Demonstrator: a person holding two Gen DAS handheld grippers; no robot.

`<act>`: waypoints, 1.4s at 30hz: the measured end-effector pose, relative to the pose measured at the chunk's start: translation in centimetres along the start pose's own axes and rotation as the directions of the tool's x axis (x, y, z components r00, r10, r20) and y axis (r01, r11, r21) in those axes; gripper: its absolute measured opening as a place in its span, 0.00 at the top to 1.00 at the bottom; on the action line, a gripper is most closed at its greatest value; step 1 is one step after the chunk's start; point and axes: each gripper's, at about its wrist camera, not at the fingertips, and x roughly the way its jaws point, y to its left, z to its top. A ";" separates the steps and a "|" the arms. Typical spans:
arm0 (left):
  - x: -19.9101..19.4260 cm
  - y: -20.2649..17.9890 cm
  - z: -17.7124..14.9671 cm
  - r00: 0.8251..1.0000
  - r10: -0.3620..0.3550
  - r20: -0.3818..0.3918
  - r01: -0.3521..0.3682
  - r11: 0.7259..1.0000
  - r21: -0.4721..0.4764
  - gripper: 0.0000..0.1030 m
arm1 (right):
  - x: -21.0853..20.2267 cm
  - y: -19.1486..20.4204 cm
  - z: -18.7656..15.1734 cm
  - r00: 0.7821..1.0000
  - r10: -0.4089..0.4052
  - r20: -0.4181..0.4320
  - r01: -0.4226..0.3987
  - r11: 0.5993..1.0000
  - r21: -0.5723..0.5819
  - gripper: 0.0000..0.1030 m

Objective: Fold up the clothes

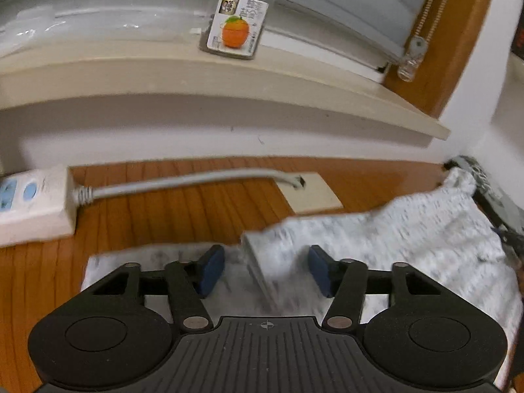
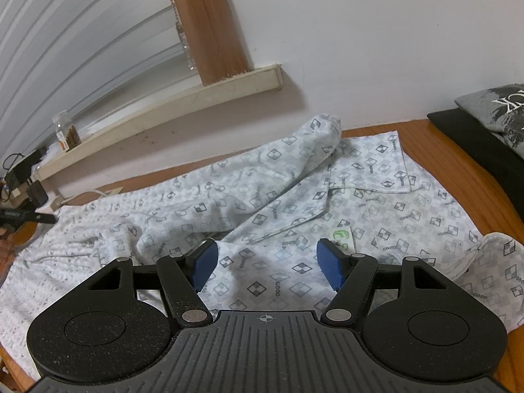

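Observation:
A white shirt with a grey checker print (image 2: 294, 203) lies spread and rumpled on the wooden table (image 2: 458, 163), collar toward the wall, with one sleeve bunched up in a ridge (image 2: 314, 137). My right gripper (image 2: 265, 262) hovers open just above the shirt's front, nothing between its blue pads (image 2: 330, 267). In the left wrist view the same shirt (image 1: 409, 229) is blurred, and a folded edge of it (image 1: 262, 262) rises between the fingers of my left gripper (image 1: 267, 270), which stands open. The left gripper shows as a dark shape at the shirt's far left edge (image 2: 29, 217).
A white power strip (image 1: 36, 203) with a grey cable (image 1: 183, 181) lies on the table by the wall. On the window sill (image 1: 229, 75) stands a clear bottle with an orange label (image 1: 235, 23). A dark folded garment (image 2: 484, 137) with a grey one on top sits at the right.

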 end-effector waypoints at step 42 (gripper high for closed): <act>-1.9 -16.0 -6.1 0.986 -0.125 0.112 0.063 0.895 0.441 0.56 | 0.2 17.9 -0.7 0.998 -0.033 -0.048 -0.002 0.802 -0.597 0.69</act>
